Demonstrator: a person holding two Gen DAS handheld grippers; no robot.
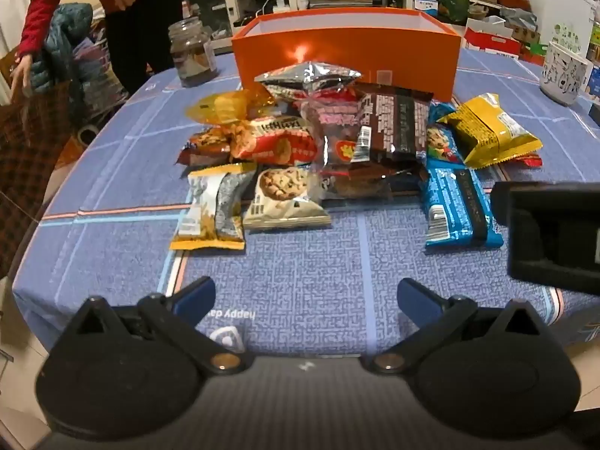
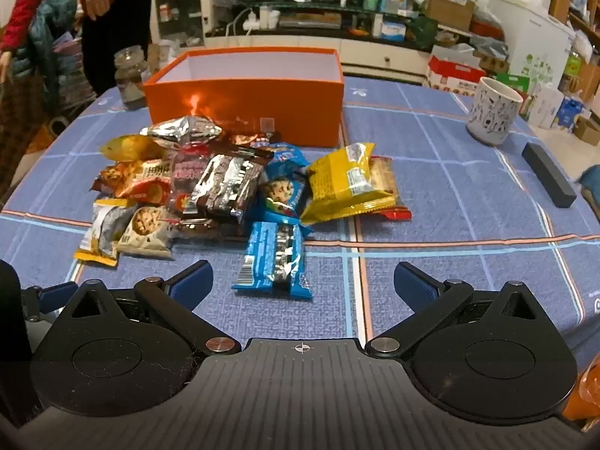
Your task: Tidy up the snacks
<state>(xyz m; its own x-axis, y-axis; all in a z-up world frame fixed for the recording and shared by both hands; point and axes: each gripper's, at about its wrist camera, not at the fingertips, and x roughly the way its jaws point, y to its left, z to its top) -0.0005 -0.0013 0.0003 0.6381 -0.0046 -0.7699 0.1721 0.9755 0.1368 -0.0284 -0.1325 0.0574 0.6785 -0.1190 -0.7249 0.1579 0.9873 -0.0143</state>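
A pile of several snack packets (image 1: 337,142) lies on the blue tablecloth (image 1: 300,262) in front of an open orange box (image 1: 345,52); the box looks empty in the right wrist view (image 2: 243,90). A blue packet (image 2: 273,258) lies nearest, just ahead of my right gripper (image 2: 303,281), which is open and empty. A yellow packet (image 2: 345,180) lies at the pile's right. My left gripper (image 1: 305,298) is open and empty, short of a cookie packet (image 1: 285,198). The right gripper's body (image 1: 551,232) shows at the right edge of the left wrist view.
A glass jar (image 1: 191,52) stands left of the box. A white patterned mug (image 2: 491,110) stands at the far right, with a dark flat bar (image 2: 547,174) near the right table edge. A person in red (image 1: 112,0) stands beyond the table's left corner.
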